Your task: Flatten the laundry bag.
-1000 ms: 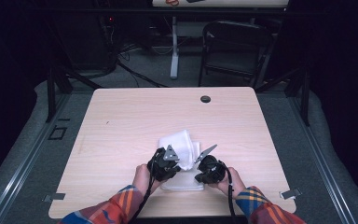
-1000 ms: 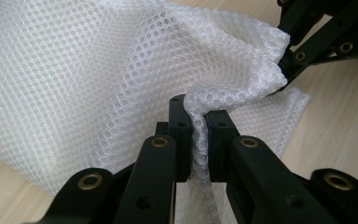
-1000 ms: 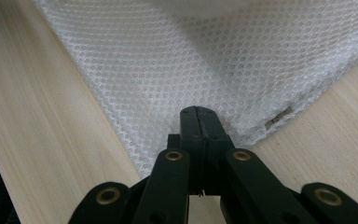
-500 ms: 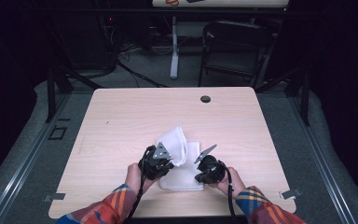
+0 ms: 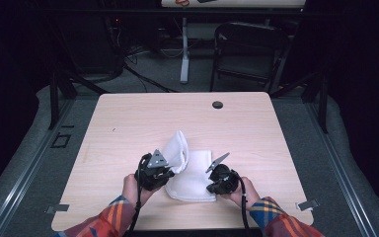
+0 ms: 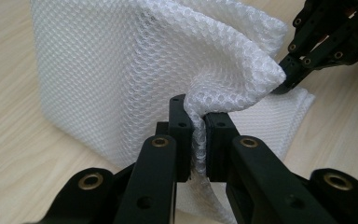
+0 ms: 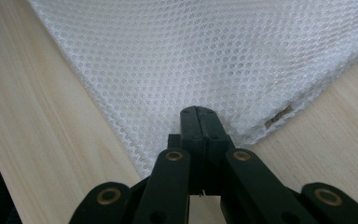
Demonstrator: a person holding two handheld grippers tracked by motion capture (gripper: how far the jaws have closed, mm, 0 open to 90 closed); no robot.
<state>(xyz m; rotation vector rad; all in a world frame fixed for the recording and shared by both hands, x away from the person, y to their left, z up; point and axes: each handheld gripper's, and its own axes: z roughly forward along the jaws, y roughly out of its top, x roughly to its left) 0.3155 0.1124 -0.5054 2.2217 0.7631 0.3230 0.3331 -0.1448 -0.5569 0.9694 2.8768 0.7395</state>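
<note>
Left hand-held gripper (image 6: pixel 196 140) pinching raised mesh cloth (image 6: pixel 135 70), right hand-held gripper (image 7: pixel 199 128) level

Mesh cloth (image 5: pixel 192 173) on table (image 5: pixel 128 123), between left gripper (image 5: pixel 164 173) and right gripper (image 5: pixel 216 181)

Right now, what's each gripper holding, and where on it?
Left gripper pinches a raised fold of the white mesh fabric bag. Right gripper is shut on the bag's edge near a corner, flat on the wooden table.

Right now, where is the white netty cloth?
In the high view the white mesh cloth lies on the wooden table near its front edge, between the left gripper and the right gripper, which both pinch it.
</note>
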